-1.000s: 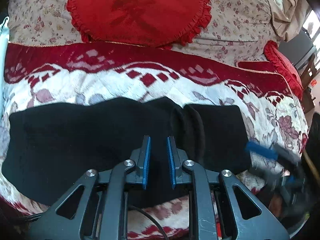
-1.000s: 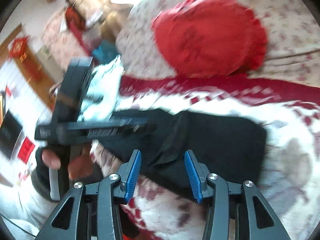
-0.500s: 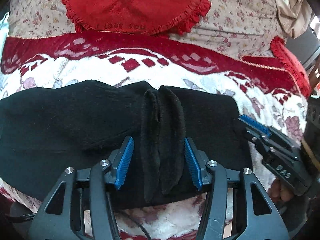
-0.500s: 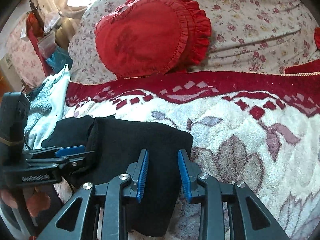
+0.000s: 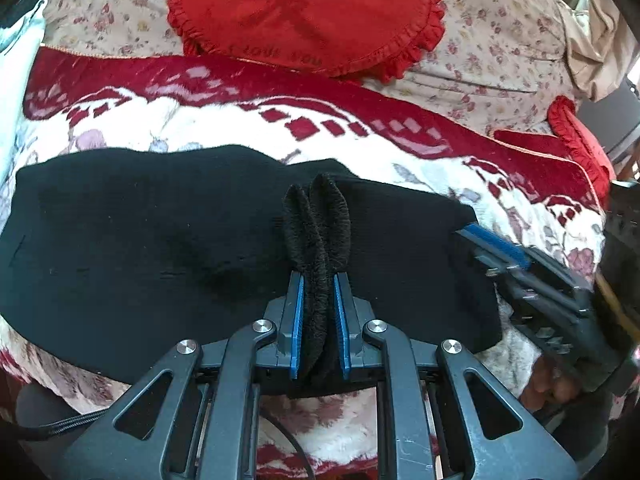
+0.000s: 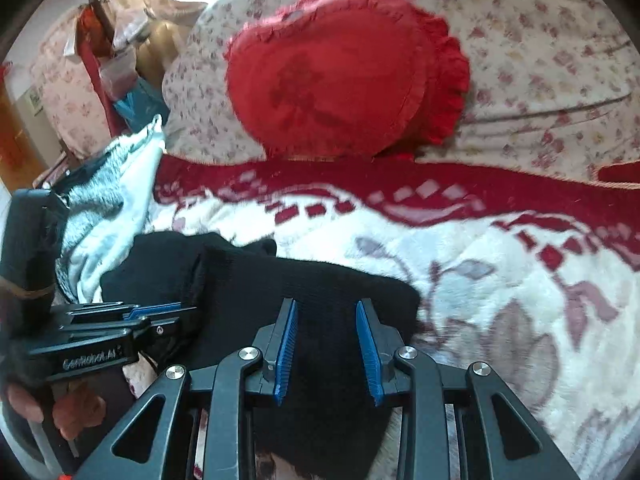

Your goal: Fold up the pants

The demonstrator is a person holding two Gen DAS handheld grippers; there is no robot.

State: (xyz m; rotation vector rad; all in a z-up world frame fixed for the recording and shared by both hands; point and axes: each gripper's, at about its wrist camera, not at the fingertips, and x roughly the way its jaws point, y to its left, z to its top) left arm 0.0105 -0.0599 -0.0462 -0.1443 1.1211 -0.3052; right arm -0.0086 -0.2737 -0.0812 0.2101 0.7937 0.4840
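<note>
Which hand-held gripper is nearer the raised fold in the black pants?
Left. The left hand-held gripper is shut on the raised fold; the right hand-held gripper straddles the pants' end, open.

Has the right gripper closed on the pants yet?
No, the right gripper stands open, its blue pads apart over the black pants.

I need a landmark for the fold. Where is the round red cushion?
In both views the cushion leans on the floral backrest, behind the black pants.

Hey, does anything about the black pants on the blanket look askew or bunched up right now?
Yes. The pants lie mostly flat, but a double ridge of fabric stands up mid-garment, pinched by the left gripper. The right gripper sits open over the end.
</note>
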